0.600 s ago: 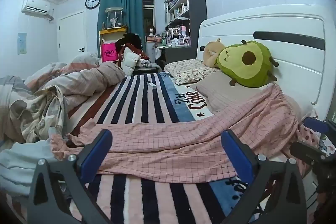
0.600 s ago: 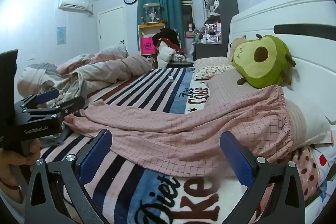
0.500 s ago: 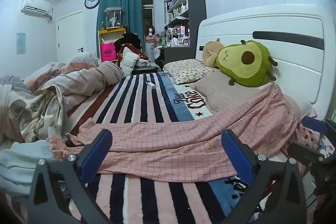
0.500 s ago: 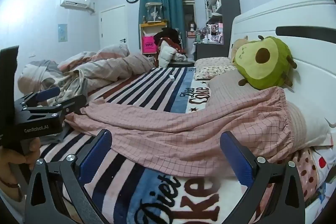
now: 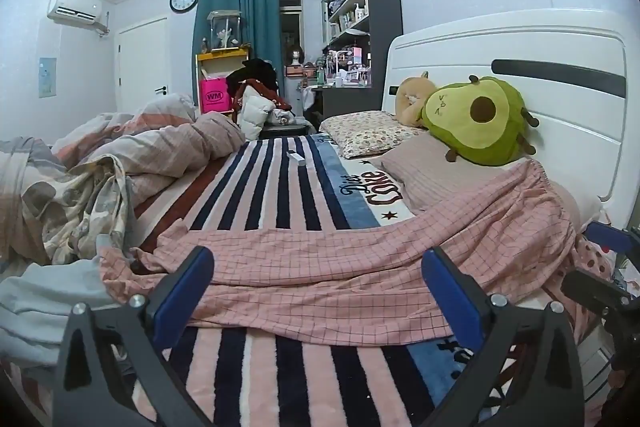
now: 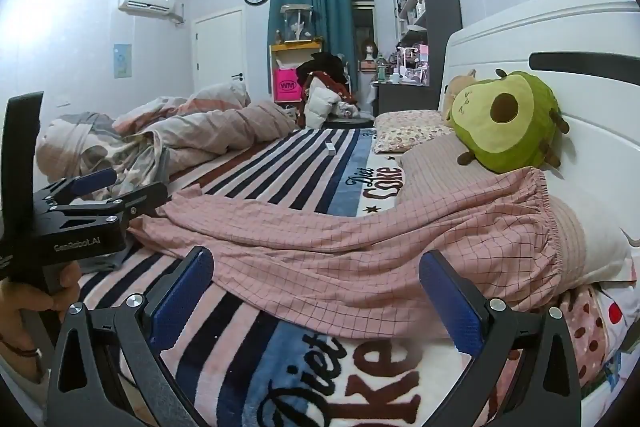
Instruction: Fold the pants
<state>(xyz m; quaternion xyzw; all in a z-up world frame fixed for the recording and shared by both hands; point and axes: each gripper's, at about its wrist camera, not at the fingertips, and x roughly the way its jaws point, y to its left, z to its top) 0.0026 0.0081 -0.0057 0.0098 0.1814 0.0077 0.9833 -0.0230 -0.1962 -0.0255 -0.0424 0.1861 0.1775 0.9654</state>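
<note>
With both the left gripper [image 5: 318,283] and right gripper [image 6: 316,285] fully open and empty, grasp the pink checked cotton pants [image 5: 360,259], spread across the striped plush blanket [image 5: 280,195], probably at waistband and hems.

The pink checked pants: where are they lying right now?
In both wrist views the pants lie spread across the striped blanket, waistband up on the pillow below the avocado plush.
</note>
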